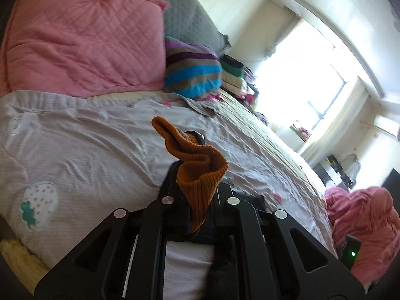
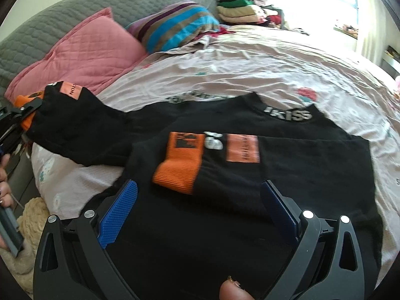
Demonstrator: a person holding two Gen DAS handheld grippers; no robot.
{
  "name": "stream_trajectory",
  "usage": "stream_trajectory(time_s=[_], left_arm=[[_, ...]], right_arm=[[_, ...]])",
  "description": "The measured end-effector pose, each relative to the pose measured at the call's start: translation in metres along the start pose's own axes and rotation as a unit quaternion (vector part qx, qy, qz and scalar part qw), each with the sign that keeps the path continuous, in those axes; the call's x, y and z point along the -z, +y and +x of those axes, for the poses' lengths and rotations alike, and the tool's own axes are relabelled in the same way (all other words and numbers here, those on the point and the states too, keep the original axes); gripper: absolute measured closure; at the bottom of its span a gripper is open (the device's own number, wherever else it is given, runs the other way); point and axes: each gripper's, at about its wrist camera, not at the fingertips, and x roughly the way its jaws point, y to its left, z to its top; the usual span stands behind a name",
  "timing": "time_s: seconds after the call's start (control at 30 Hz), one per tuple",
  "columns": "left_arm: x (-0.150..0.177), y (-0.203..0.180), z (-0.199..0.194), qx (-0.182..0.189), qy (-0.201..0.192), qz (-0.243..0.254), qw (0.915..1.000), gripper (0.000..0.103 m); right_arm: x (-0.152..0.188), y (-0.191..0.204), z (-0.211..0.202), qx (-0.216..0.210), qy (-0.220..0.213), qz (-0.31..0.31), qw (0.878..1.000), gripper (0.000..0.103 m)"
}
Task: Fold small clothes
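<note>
I see the black sweater [image 2: 250, 175] spread on the lilac bedcover [image 2: 250, 70]. My left gripper [image 1: 197, 165] clamps its orange cuff [image 1: 197, 172], lifted toward the pink pillow [image 2: 82, 57]. My right gripper [image 2: 200, 212] hangs spread wide above the sweater's hem, grasping nothing.

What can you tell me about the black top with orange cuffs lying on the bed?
The black top is a soft knit with ribbed orange cuffs, orange patches and grey "KISS" lettering at the neck. It lies spread on the pinkish bedsheet. One sleeve is folded across the chest; the other stretches out to the left gripper, shut on its cuff. The right gripper hovers open above the hem.
</note>
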Motion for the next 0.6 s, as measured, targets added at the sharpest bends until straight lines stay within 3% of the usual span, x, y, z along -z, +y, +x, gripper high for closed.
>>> stream_trajectory(time_s=[0.33,0.6], left_arm=[[0.027,-0.058,0.011,0.073,0.053,0.035,0.9953,0.099],[0.059,-0.09,0.036,0.108,0.119,0.058,0.9853,0.099]], right_arm=[[0.013,-0.068,-0.025,0.055,-0.016,0.059,0.997,0.005],[0.023,-0.114,-0.047,0.079,-0.032,0.114,0.99,0.005]])
